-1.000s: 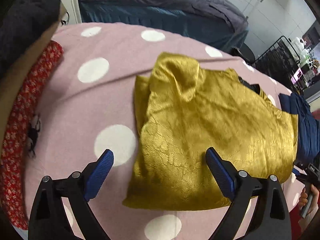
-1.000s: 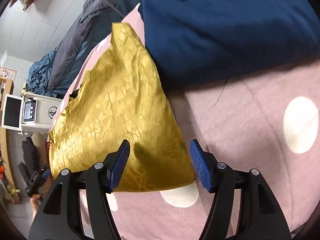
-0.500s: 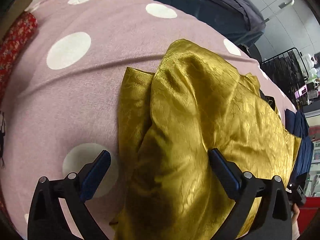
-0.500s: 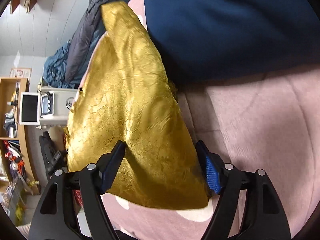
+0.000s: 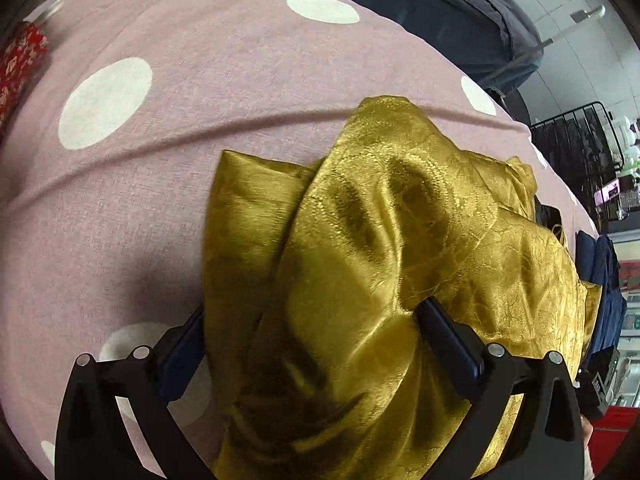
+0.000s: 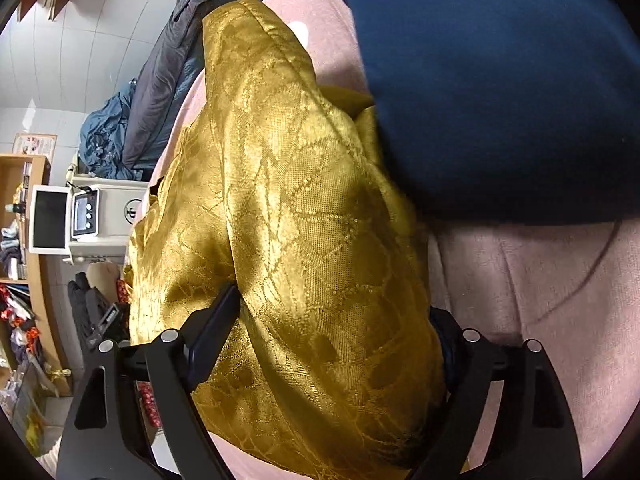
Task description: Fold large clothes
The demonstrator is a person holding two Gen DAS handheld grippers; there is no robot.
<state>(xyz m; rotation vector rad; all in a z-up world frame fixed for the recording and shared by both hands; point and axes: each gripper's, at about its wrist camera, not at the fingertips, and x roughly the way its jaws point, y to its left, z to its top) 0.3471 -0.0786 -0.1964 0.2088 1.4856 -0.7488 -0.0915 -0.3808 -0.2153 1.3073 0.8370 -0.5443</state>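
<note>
- The left tongs (image 5: 312, 344) stand at their widest astride the gold garment (image 5: 420, 216), which bulges up between the fingers; not clamped, likely lining up a bite for the next fold.
- The right tongs (image 6: 336, 320) are opening, straddling the garment's other end on the dotted pink bedcover (image 5: 168, 128).
- A navy garment (image 6: 500, 80) lies just beyond the right tongs, touching the gold one.

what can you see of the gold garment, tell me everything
The gold garment is shiny, satin-like cloth with a woven vein pattern, folded into a thick bundle with bunched creases. It lies on the pink polka-dot cover, its far edge against a dark blue garment. It bulges up between the fingers of both the left gripper and right gripper; the right jaws are opening.
</note>
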